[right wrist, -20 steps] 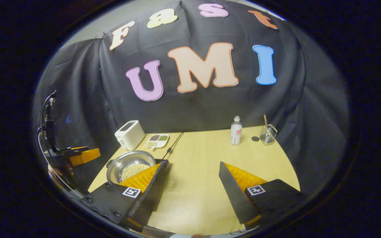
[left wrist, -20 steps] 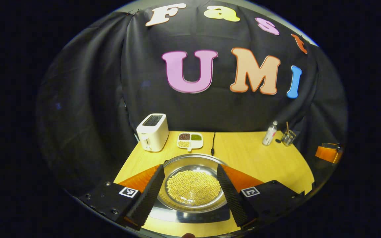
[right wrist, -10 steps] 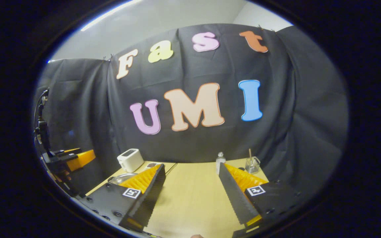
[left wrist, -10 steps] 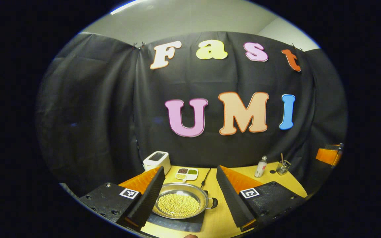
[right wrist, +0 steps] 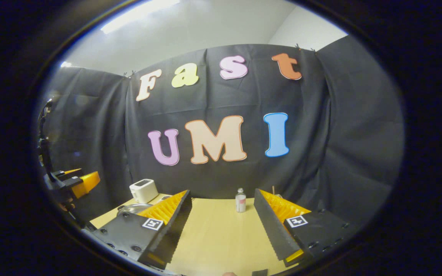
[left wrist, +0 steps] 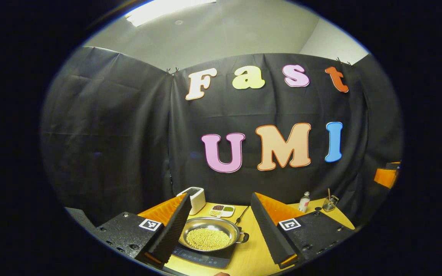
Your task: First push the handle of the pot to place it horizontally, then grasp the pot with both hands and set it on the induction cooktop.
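Note:
A shallow steel pot (left wrist: 209,234) full of yellow beans sits on the black induction cooktop (left wrist: 202,256), with one small handle (left wrist: 244,237) sticking out to its right. My left gripper (left wrist: 221,239) hangs open above and in front of the pot, touching nothing. In the right gripper view only the pot's rim (right wrist: 131,209) peeks out behind a finger at the left. My right gripper (right wrist: 223,237) is open over bare wooden table (right wrist: 217,234). The left gripper (right wrist: 73,182) also appears far off at the left edge of that view.
A white toaster (left wrist: 195,197) and a divided dish of grains (left wrist: 223,210) stand behind the pot, with a black cable (left wrist: 242,216) beside them. A small bottle (left wrist: 303,202) and a glass with sticks (left wrist: 330,203) stand at the back right.
Both grippers have lifted and tilted upward, away from the table. The pot, which filled the space between the left fingers, now lies small and lower in view; ceiling shows.

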`<state>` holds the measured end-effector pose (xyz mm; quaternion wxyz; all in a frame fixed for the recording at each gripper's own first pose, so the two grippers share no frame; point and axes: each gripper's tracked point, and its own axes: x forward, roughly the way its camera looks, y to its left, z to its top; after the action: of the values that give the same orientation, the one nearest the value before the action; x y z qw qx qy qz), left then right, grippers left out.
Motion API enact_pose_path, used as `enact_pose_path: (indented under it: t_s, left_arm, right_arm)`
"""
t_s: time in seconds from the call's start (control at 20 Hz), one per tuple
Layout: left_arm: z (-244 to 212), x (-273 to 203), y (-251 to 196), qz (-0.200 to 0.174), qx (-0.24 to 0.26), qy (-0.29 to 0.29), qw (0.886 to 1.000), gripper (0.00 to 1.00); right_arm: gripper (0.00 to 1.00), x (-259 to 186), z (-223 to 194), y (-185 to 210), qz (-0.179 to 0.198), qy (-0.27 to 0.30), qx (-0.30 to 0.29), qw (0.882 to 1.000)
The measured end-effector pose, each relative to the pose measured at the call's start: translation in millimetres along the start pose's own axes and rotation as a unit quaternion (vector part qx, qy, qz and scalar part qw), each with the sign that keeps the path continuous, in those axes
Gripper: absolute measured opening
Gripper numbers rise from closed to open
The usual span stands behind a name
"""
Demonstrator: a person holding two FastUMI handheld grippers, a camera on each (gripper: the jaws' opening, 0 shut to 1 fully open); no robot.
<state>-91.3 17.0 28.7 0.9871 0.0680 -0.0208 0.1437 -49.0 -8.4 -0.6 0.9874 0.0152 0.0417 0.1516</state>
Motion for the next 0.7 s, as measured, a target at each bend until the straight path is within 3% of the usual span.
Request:
enact_pose_path:
  t_s: [0.45, 0.55, 0.7]
  left_arm:
    - [8, -10, 14, 0.047, 0.011, 0.002, 0.999, 0.92]
    - [4, -11, 15, 0.055, 0.021, 0.008, 0.998, 0.98]
    - [-2, -12, 11, 0.056, 0.021, 0.012, 0.998, 0.93]
  right_arm:
    - [0.93, -9, -1, -1, 0.013, -0.013, -0.015, 1.0]
    - [0.93, -5, 0, 4, 0.024, -0.014, -0.013, 1.0]
    - [0.93, 0, 3, 9, 0.038, -0.01, -0.003, 0.999]
